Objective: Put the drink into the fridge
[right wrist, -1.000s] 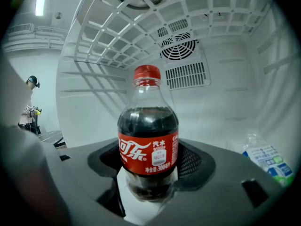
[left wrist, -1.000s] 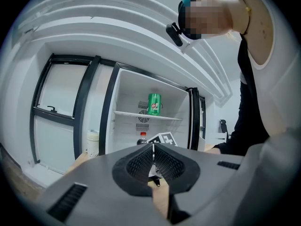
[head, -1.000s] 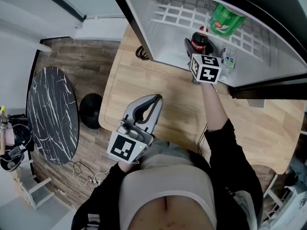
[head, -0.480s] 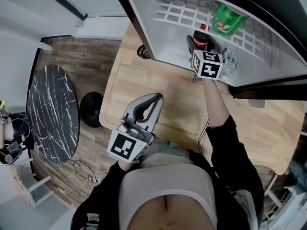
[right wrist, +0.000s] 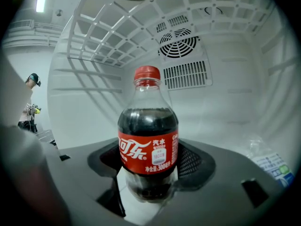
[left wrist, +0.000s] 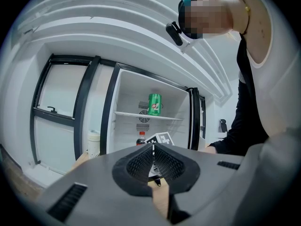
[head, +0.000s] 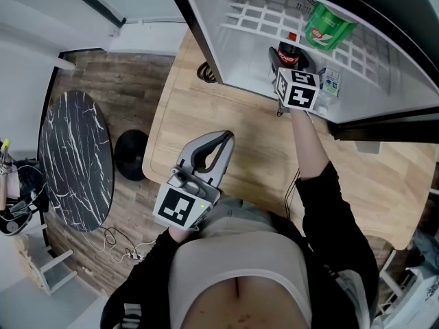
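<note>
A cola bottle (head: pixel 288 53) with a red cap and red label stands upright inside the open fridge (head: pixel 226 53), below the wire shelf (head: pixel 254 16). My right gripper (head: pixel 289 60) is shut on the bottle's lower body. In the right gripper view the bottle (right wrist: pixel 148 142) fills the middle between the jaws of the right gripper (right wrist: pixel 149 175), in front of the fridge's back vents. My left gripper (head: pixel 223 140) hovers shut and empty over the wooden table (head: pixel 240 122). From the left gripper view, past the left gripper (left wrist: pixel 153 160), the fridge interior and the bottle (left wrist: pixel 141 138) show.
A green can (head: pixel 326 27) stands on the wire shelf, and a small packet (head: pixel 330 83) lies on the fridge floor to the right of the bottle. A round black marble table (head: pixel 72 163) is at the left, on the wooden floor. The fridge's dark frame (head: pixel 384 125) runs along the right.
My right gripper has carried the cola bottle a little deeper into the fridge. The left gripper has stayed where it was.
</note>
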`<state>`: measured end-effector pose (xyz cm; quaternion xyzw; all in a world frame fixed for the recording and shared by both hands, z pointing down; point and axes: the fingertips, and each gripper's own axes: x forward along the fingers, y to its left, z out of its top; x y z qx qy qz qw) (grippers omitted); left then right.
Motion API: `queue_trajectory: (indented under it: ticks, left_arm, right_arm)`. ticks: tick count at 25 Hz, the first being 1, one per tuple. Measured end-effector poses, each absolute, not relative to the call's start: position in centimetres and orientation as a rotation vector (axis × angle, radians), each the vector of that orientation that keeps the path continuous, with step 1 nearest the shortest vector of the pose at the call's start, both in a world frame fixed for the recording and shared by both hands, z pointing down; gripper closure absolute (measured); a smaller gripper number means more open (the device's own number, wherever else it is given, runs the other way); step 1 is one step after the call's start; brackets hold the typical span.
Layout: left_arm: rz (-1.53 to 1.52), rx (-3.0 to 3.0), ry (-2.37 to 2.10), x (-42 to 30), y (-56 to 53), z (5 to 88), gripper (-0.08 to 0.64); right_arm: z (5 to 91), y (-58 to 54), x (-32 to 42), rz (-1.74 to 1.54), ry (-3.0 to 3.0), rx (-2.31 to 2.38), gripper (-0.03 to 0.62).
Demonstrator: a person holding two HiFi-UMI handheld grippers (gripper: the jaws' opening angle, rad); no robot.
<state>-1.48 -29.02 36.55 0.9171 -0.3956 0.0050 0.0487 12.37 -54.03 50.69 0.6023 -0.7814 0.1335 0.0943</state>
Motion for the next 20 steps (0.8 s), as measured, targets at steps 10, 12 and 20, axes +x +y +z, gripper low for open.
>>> queue_trajectory:
  ticks: [10, 12, 20]
  left_arm:
    - [0.052, 2.773, -1.211, -1.5, -28.9, 37.0, 0.548]
    - [0.035, 2.774, -1.206, -1.5, -28.9, 36.8, 0.548]
    - [0.063, 2.77, -1.216, -1.8, -28.6, 37.2, 0.547]
  right_arm:
    - [51.0, -53.2, 12.4, 0.366, -2.308, 1.775, 0.267]
    - [51.0, -53.0, 12.4, 0.362, -2.307, 1.773, 0.267]
    - [51.0, -52.9, 12.1, 0.306, -2.293, 1.773, 0.267]
